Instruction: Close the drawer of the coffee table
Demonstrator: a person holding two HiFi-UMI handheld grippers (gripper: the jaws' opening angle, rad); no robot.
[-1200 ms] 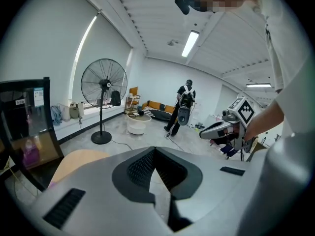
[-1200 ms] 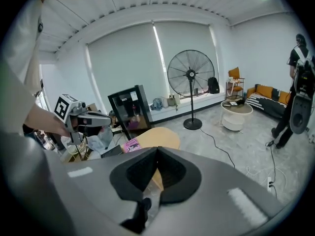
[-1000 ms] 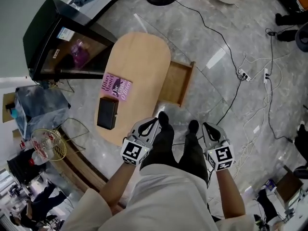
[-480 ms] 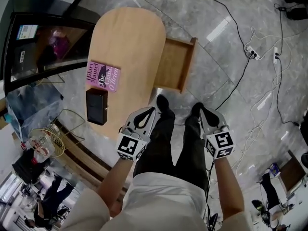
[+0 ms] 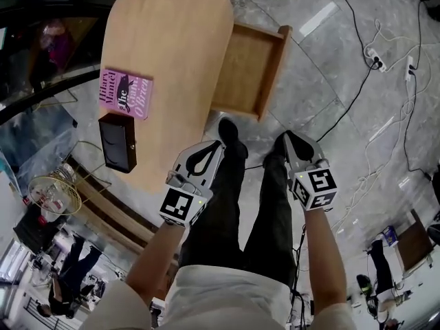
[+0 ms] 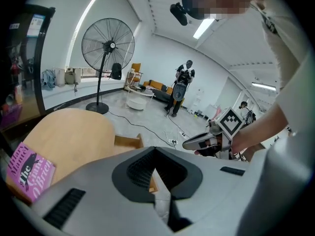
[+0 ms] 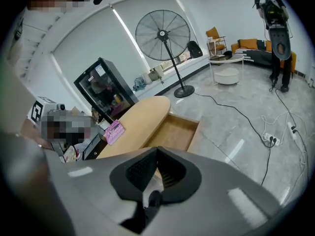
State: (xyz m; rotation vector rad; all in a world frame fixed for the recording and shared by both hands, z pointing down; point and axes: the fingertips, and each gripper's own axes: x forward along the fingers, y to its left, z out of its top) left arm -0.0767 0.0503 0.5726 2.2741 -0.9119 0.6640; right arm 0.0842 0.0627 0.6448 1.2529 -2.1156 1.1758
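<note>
The oval wooden coffee table (image 5: 172, 40) stands at the upper left of the head view. Its drawer (image 5: 247, 67) is pulled out to the right and looks empty. My left gripper (image 5: 217, 145) hangs just below the drawer's near corner, over the person's left leg, jaws shut on nothing. My right gripper (image 5: 289, 138) is level with it, to the right, also shut and empty. Neither touches the drawer. In the left gripper view the tips (image 6: 155, 150) meet in front of the drawer (image 6: 129, 141). The right gripper (image 7: 157, 150) points at the open drawer (image 7: 172, 132).
A pink book (image 5: 126, 93) and a black box (image 5: 117, 141) lie on the table top. Cables and a power strip (image 5: 375, 57) trail over the marble floor to the right. A standing fan (image 7: 162, 33) and a glass-fronted black cabinet (image 7: 101, 90) stand beyond the table.
Both grippers have come down together, still shut. The table and drawer have grown larger in the head view and shifted upward.
</note>
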